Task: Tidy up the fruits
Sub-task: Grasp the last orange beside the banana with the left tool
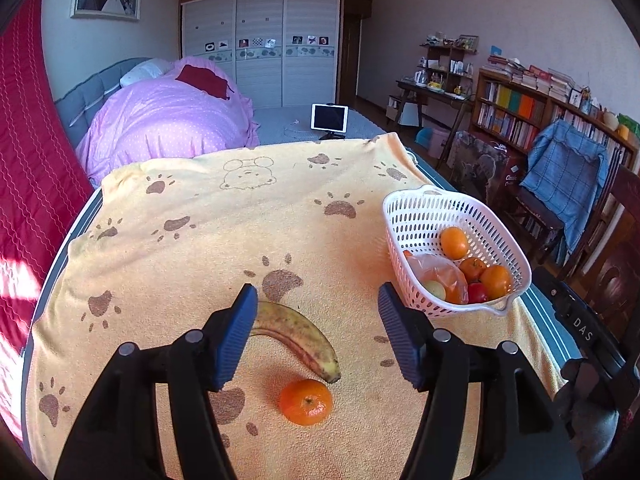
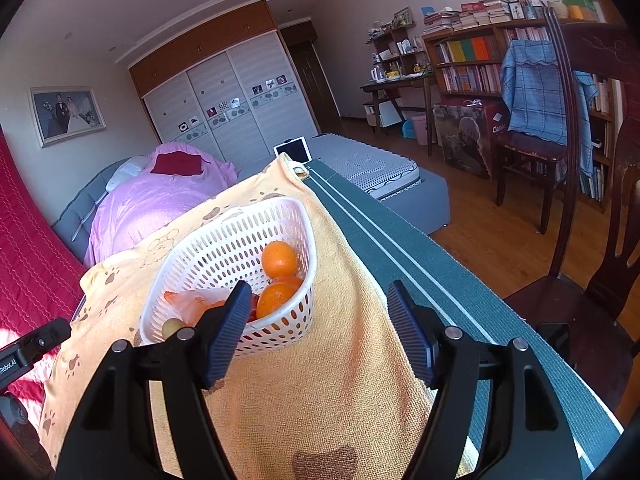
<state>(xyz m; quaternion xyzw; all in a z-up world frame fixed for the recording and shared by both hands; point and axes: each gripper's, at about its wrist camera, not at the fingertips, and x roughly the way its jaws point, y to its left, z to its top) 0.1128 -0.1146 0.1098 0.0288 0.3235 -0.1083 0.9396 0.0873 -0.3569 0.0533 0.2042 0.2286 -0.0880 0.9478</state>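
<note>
Reading "DAS" on right tool (image 1: 580, 330), "RoboLAI" on left tool (image 2: 12, 364), both spread, gripping nothing.

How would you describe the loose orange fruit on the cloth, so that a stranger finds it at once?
Start from the yellow paw-print cloth and ignore the white basket. Near the cloth's front edge lies a spotted banana; the orange fruit sits just beside its tip. It is the only round fruit outside the basket.
</note>
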